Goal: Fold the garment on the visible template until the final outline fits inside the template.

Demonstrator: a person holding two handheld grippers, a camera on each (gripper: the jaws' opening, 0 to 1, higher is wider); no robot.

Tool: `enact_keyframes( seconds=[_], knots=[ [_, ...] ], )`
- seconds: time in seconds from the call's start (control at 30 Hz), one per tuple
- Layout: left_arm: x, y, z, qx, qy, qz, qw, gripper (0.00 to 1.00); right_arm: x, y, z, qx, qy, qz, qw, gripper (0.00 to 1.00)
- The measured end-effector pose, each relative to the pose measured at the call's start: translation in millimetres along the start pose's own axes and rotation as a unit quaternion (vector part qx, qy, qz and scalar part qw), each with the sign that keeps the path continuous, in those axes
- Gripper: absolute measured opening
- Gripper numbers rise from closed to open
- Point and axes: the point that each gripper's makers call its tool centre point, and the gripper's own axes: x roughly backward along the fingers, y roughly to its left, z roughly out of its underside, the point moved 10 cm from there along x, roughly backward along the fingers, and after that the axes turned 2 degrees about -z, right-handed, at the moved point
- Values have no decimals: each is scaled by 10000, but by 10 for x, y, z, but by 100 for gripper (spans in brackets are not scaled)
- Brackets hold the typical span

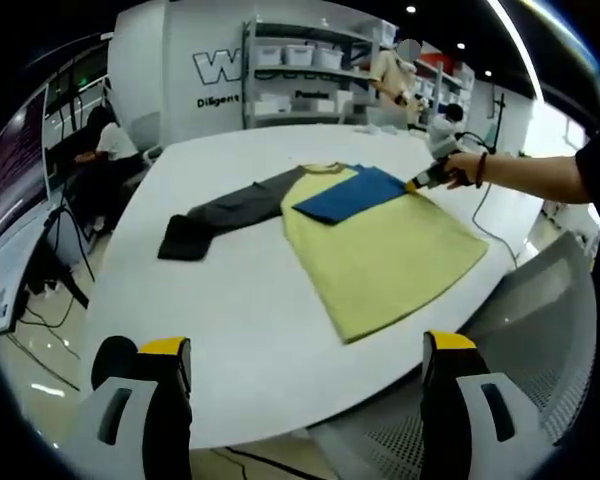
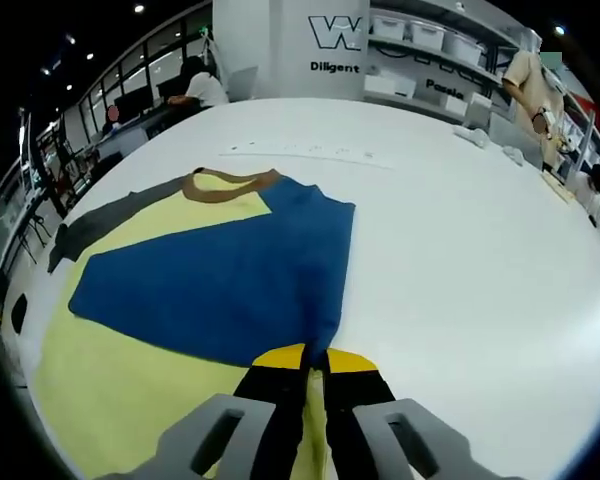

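A yellow shirt (image 1: 380, 250) lies flat on the white table (image 1: 240, 330), with a dark grey sleeve (image 1: 220, 212) stretched out to its left and a brown collar (image 1: 323, 168). Its blue sleeve (image 1: 348, 193) is folded across the chest. In the right gripper view the blue sleeve (image 2: 220, 280) spreads over the yellow body (image 2: 110, 390), and my right gripper (image 2: 316, 368) is shut on the sleeve's cuff. That right gripper (image 1: 430, 176) also appears in the left gripper view, held by a hand at the shirt's far side. My left gripper (image 1: 305, 355) hangs open over the table's near edge, well short of the shirt.
Shelving with white bins (image 1: 300, 70) stands behind the table. A person sits at a desk (image 1: 105, 150) on the far left, next to monitors (image 1: 15, 160). A grey mesh chair (image 1: 540, 330) is at the table's right edge. A thin strip (image 2: 305, 152) lies on the table beyond the collar.
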Motion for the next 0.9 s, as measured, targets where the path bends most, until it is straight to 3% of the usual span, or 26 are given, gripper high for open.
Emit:
enact_keyframes(
  seconds=[0.9],
  knots=[
    [-16,18,3,-13,57,28,10000,91,14,-307,-2,145,55,360,9992,0]
  ],
)
